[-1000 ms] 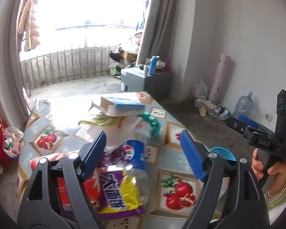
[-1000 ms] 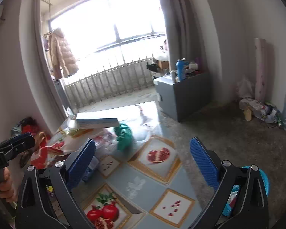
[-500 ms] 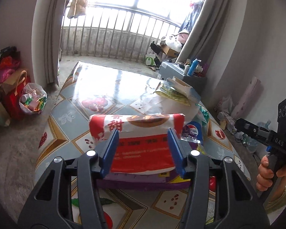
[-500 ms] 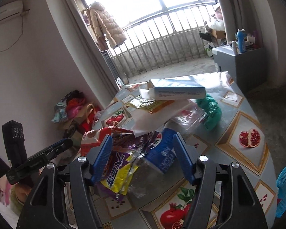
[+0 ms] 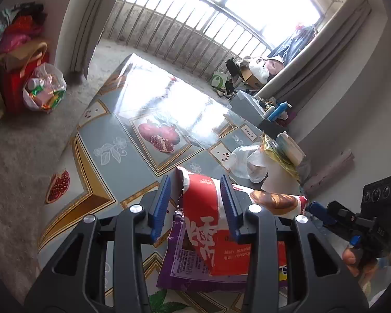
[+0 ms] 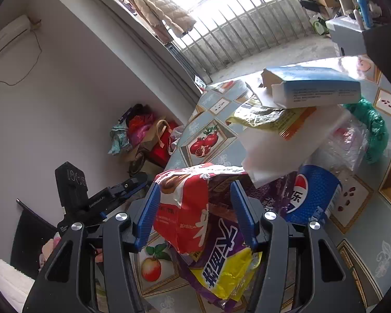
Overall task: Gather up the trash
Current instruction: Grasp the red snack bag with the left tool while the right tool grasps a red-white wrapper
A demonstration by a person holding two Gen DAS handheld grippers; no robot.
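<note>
A red snack bag (image 5: 203,234) lies on a purple and yellow bag (image 5: 179,268) at the near end of the fruit-patterned table (image 5: 104,143). My left gripper (image 5: 195,180) straddles the red bag's upturned end. Its jaws are closing, and a small gap shows beside the left pad. From the other side my right gripper (image 6: 195,185) brackets the red bag (image 6: 182,208) and the purple bag (image 6: 221,260), its jaws closing too. Each gripper shows in the other's view: the right gripper (image 5: 323,214) and the left gripper (image 6: 127,185).
Behind the bags lie a Pepsi bottle (image 6: 310,195), a white sheet (image 6: 281,146), a gold wrapper (image 6: 263,117), a blue and white box (image 6: 312,88), a green bag (image 6: 372,127) and clear plastic (image 5: 247,161). Bags (image 5: 43,88) sit on the floor.
Both grippers swung in and down onto the pile, and their jaws narrowed around the red snack bag. The left gripper rolled, so the table now looks tilted.
</note>
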